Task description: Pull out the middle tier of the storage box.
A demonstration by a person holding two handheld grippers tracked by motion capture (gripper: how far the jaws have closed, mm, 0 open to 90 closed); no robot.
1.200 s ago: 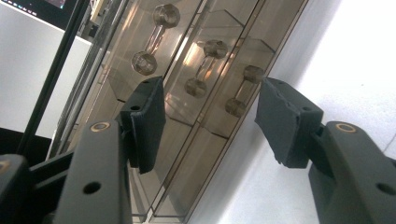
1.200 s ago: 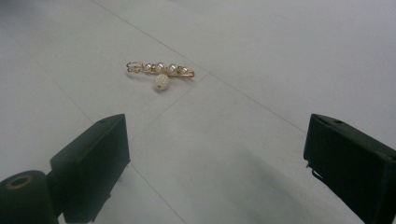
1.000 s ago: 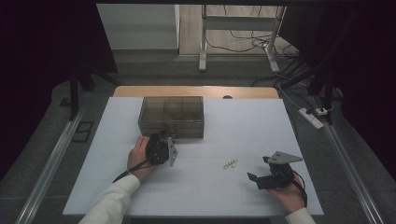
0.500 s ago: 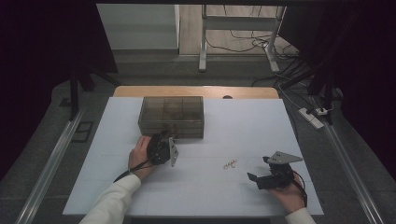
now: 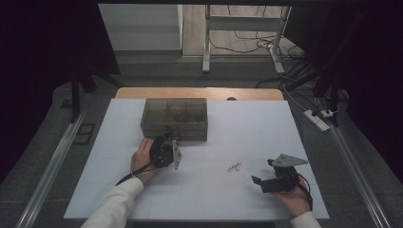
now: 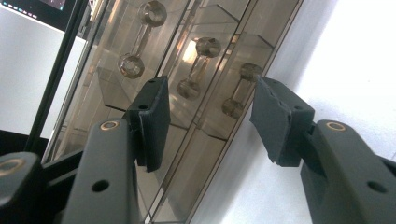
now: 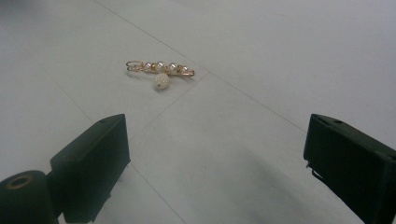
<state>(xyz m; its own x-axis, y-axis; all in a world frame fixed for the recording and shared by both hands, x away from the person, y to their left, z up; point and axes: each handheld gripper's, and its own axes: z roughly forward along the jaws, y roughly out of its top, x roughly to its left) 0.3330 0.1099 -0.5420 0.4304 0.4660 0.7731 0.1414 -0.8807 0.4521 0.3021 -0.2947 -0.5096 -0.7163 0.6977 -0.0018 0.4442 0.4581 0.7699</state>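
Starting at the left of the high view, the left gripper sits at about the eight o'clock side of the white table, its nose right up against the front wall of the smoky translucent drawer box. In the left gripper view its jaws stand partly open with nothing between them, framing one of the small dumbbell-shaped drawer handles. That placing reads as lining up on a handle so a drawer can be pulled out to take something. The gap looks set just wider than the handle, ready to close on it.

Moving toward the centre, a gold hair clip with pearl beads lies alone on the bare table at roughly six o'clock, well apart from the box and untouched.

Farther right, at about four o'clock, the right gripper rests low by the table's near edge, pointed at the clip. In the right gripper view its jaws are spread wide and empty, the clip lying ahead of them. It seems parked there to pick up the clip once a drawer is open.
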